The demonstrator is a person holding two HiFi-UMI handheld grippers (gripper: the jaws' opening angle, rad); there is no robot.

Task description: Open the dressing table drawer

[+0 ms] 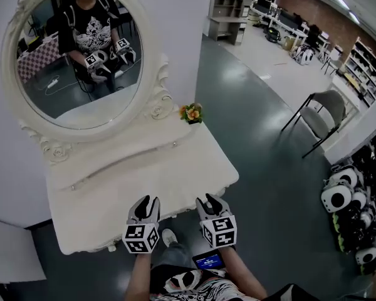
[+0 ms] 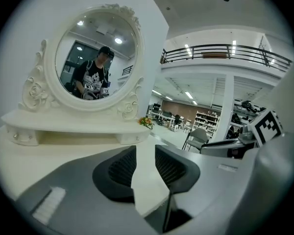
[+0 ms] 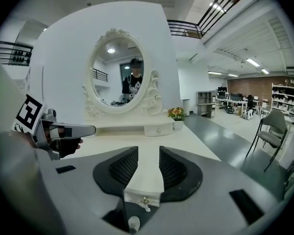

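The white dressing table (image 1: 144, 168) stands under an oval mirror (image 1: 81, 49). Both grippers hover side by side at its front edge. My left gripper (image 1: 147, 200) is open, with only the tabletop (image 2: 63, 155) showing between its dark pads (image 2: 121, 169). My right gripper (image 1: 212, 199) is also open. Between its jaws I see the table's front edge and a small gold drawer knob (image 3: 144, 200) just below it, not touched. In the head view the tabletop's overhang hides the front drawer face. A raised shelf (image 1: 122, 162) at the back carries small drawers.
An orange flower pot (image 1: 191, 113) sits at the table's back right corner. A grey chair (image 1: 323, 108) stands on the floor to the right. Several white and black machines (image 1: 348, 209) line the right wall. The person's shoe (image 1: 169, 237) is below the table edge.
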